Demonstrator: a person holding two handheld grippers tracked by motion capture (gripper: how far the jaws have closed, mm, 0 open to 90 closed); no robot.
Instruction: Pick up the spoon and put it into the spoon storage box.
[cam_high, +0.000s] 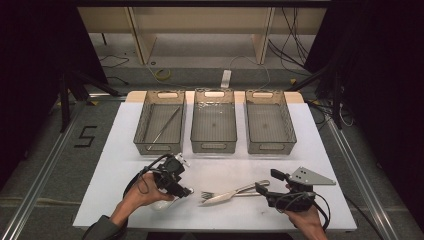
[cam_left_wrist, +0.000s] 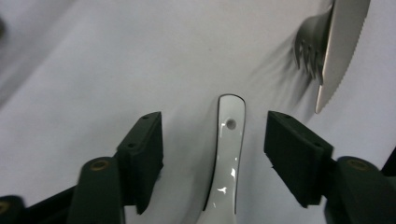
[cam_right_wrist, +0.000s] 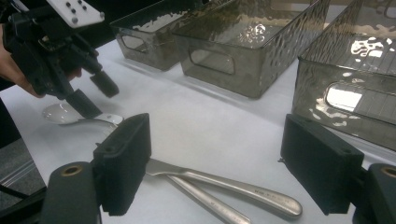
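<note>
Table: white table (cam_high: 125, 150) under dark surroundings, three clear bins at its far edge.
Left hand-held gripper (cam_left_wrist: 215, 144): jaws spread either side of the white spoon (cam_left_wrist: 227, 154), not touching it.
Right hand-held gripper (cam_right_wrist: 215, 163): spread over the knife (cam_right_wrist: 224, 184) and fork (cam_high: 209, 194) handles.
Progress: one thin utensil (cam_high: 164, 128) lies in the left bin (cam_high: 141, 115); middle bin (cam_high: 214, 146) and right bin (cam_high: 270, 147) are bare; spoon, knife and fork left.
Writing: "5" marked on the floor (cam_high: 86, 136).

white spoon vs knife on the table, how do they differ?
The spoon is glossy white, ceramic-looking; the knife is bare metal. The spoon's handle lies between the open jaws of the left gripper; the knife's handle lies between the open jaws of the right gripper. The knife crosses a fork; the spoon lies alone. Both rest flat on the table, ungrasped.
</note>
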